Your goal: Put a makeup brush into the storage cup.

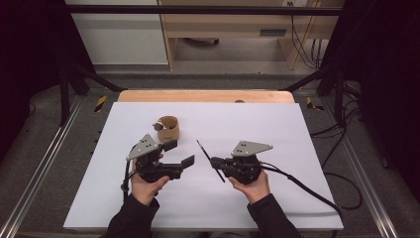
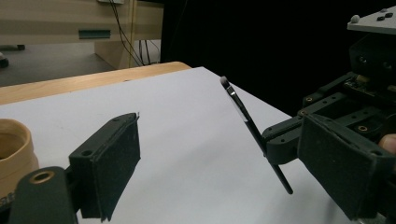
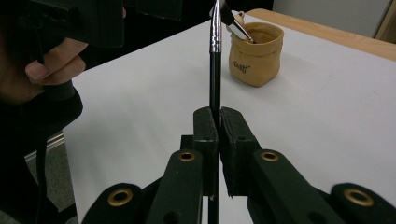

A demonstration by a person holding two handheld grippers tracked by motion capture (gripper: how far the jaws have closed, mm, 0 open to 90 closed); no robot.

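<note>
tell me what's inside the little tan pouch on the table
A brush-like tool with a silver ferrule and dark tip leans out of the tan pouch over its rim. The pouch's wall hides its lower end and anything else at the bottom.

High view looks down and forward over the white table (image 1: 148,208), both grippers small below centre. Left gripper view sits low, close, facing across at the right gripper (image 2: 299,144). Right gripper view looks along its own jaws toward the tan pouch (image 3: 254,53), shared with the high view.
</note>
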